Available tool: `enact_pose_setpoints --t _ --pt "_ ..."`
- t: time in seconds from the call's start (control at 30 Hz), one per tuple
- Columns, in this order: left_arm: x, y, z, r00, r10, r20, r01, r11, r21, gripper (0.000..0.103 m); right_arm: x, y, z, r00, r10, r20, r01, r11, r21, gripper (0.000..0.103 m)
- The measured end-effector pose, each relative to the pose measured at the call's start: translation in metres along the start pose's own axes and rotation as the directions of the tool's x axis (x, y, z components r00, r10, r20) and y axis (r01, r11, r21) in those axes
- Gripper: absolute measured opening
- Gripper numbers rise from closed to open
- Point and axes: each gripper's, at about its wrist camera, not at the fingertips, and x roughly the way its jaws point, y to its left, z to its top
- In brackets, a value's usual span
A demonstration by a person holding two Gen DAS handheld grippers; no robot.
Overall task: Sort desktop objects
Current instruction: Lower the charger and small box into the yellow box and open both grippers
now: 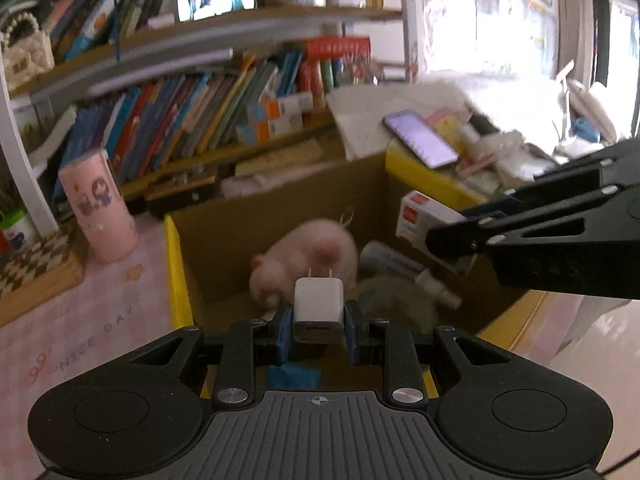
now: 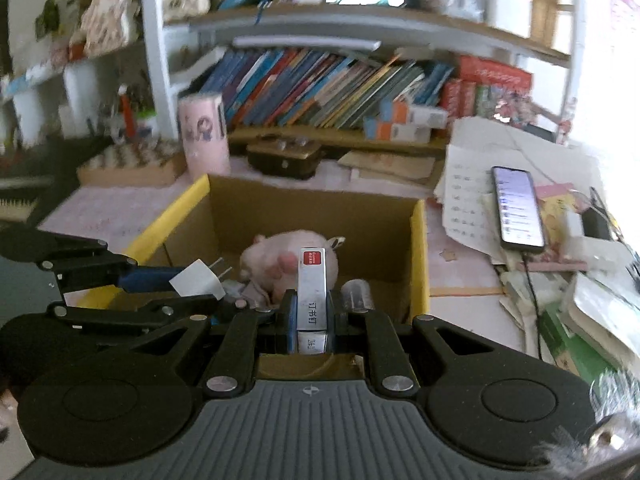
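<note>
You see a plain white plastic charger cube (image 1: 319, 305) between blue pads (image 1: 283, 330) on your black left hand-held gripper (image 1: 318, 332). Your small staple box (image 2: 313, 294) is white with a red label. The brown cardboard box (image 2: 419, 248) has yellow-edged flaps; the pale pink cylindrical cup (image 1: 98, 206) carries cartoon figures.

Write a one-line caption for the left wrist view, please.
Left tongs hold a white charger above a cardboard box containing a pink plush toy.
</note>
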Motion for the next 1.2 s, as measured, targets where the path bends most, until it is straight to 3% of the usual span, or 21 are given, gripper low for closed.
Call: enact_pose_setpoints --t 0.1,0.33,0.6,0.9,1.03,1.1,1.2 --pt "0.005 0.004 -0.001 0.999 -0.032 -0.022 0.031 0.999 -0.035 0.025 0.02 0.001 0.0 0.998 0.015 -0.057 -0.018 0.999 -0.043 0.013" --pt "0.0 0.005 0.0 0.999 -0.032 -0.035 0.031 0.999 -0.04 0.025 0.053 0.001 0.0 0.989 0.039 -0.146 -0.049 0.997 -0.065 0.013" --pt "0.007 0.015 -0.002 0.994 -0.068 -0.082 0.06 0.994 -0.096 0.025 0.067 0.003 -0.003 0.978 0.067 -0.198 -0.083 0.994 -0.075 0.013" --pt "0.004 0.015 -0.004 0.997 -0.061 -0.046 0.054 0.99 -0.131 0.028 0.072 0.002 -0.007 0.975 0.081 -0.208 -0.092 0.995 -0.043 0.014" --pt "-0.008 0.011 -0.005 1.0 -0.019 -0.008 0.018 0.994 -0.112 0.039 0.063 0.001 -0.005 0.98 0.092 -0.177 -0.096 0.995 -0.013 0.015" --pt "-0.018 0.009 -0.005 1.0 0.007 0.022 -0.005 0.995 -0.103 0.047 0.054 0.001 -0.003 0.985 0.099 -0.144 -0.101 0.995 -0.006 0.03" --pt "-0.036 0.01 -0.005 0.996 0.049 0.072 -0.041 0.993 -0.113 0.054 0.041 0.003 0.0 0.991 0.095 -0.095 -0.096 0.995 -0.007 0.032"
